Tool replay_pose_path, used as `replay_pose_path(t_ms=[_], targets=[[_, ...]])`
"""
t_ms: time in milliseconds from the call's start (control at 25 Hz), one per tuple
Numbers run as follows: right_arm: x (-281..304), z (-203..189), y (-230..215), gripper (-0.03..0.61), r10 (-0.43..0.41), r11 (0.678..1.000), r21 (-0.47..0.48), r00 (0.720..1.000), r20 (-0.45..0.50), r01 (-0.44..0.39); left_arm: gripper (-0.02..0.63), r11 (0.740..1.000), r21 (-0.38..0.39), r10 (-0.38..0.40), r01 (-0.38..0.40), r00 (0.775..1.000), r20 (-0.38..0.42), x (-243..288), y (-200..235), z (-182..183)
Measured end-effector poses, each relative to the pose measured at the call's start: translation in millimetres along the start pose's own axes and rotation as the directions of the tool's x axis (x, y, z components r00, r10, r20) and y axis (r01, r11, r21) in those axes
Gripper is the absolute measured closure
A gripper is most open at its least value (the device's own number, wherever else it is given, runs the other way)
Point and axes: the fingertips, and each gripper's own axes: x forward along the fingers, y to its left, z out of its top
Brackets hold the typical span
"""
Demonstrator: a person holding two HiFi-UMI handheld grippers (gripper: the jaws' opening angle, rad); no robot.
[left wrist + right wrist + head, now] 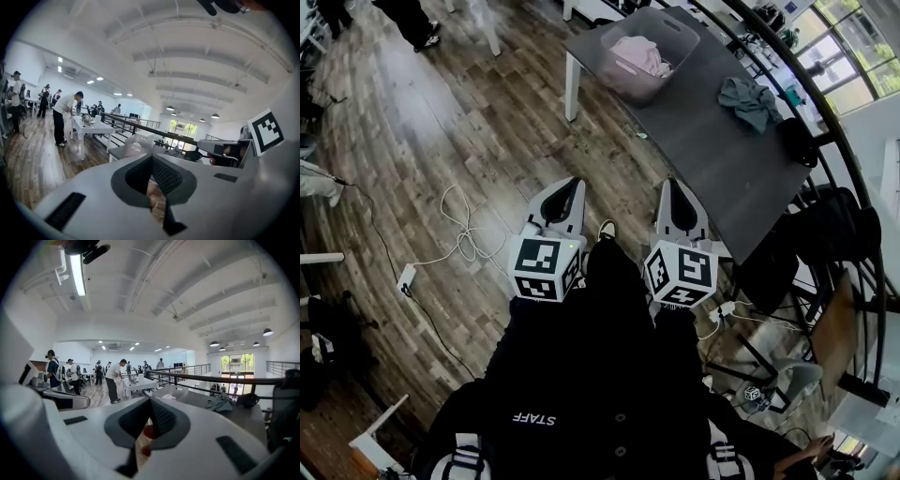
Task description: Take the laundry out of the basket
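A grey laundry basket (622,36) stands on the far end of a dark table (703,150), with pink laundry (643,56) in it. A grey-green garment (750,101) lies on the table beyond it, beside a dark bundle (797,141). My left gripper (566,185) and right gripper (674,184) hang over the wooden floor, short of the table, both shut and empty. In the left gripper view the gripper (152,157) points toward the basket (138,142). The right gripper view has its gripper (150,399) below the basket (172,392) and garment (220,402).
A white cable and power strip (459,236) lie on the floor at my left. Dark chairs (830,234) and a curved railing (853,169) border the table's right side. Several people stand at a white table (136,383) further back.
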Motion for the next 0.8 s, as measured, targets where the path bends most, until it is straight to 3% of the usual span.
replay_pose_path(t_ms=[360,800], targets=[[93,4,-50,0.565,-0.009,1.000,0.029,1.000,0.011,0.009,0.614,0.999,0.000,0.037,-0.037,0.999,-0.020,86,31,7],[257,64,-138,0.565,0.025,0.998,0.048,0.999,0.045,-0.027,0.614,0.999,0.022,0.043,-0.043,0.999,0.017,275,44,91]])
